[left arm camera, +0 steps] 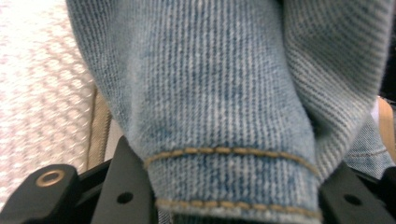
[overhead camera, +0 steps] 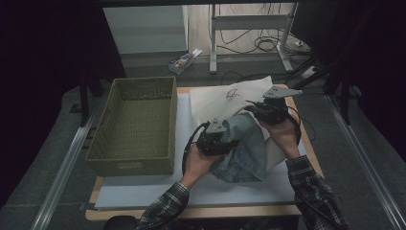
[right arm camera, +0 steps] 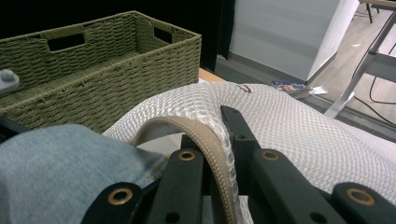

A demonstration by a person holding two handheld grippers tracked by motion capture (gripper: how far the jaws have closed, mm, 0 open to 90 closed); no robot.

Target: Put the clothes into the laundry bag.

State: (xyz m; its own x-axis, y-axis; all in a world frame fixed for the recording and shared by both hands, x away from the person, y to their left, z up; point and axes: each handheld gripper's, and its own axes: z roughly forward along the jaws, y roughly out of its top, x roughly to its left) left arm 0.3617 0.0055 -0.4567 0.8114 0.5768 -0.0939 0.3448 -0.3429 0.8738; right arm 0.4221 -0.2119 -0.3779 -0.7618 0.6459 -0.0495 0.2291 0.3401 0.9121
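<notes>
A light-blue denim garment (overhead camera: pixel 244 153) is bunched at the middle of the table, partly inside a white mesh bag (overhead camera: pixel 215 100) with a tan-edged opening. My left gripper (overhead camera: pixel 225 141) is shut on the denim's stitched hem (left arm camera: pixel 210 93), which lies between the jaws of the left gripper (left arm camera: pixel 233 196). The mesh bag (left arm camera: pixel 42 93) lies just behind it. My right gripper (overhead camera: pixel 258 109) holds the bag's far side. In the right gripper view the right gripper (right arm camera: pixel 217 154) is shut on the tan rim (right arm camera: pixel 205 135) of the mesh bag (right arm camera: pixel 289 126), with the denim (right arm camera: pixel 56 163) at lower left.
A green woven basket (overhead camera: pixel 139 160) stands on the table's left side, beside the bag; its wall (right arm camera: pixel 116 74) is close to my right gripper. A white board (overhead camera: pixel 191 191) covers the tabletop. On the floor beyond are a small box (overhead camera: pixel 184 60), desk legs and cables.
</notes>
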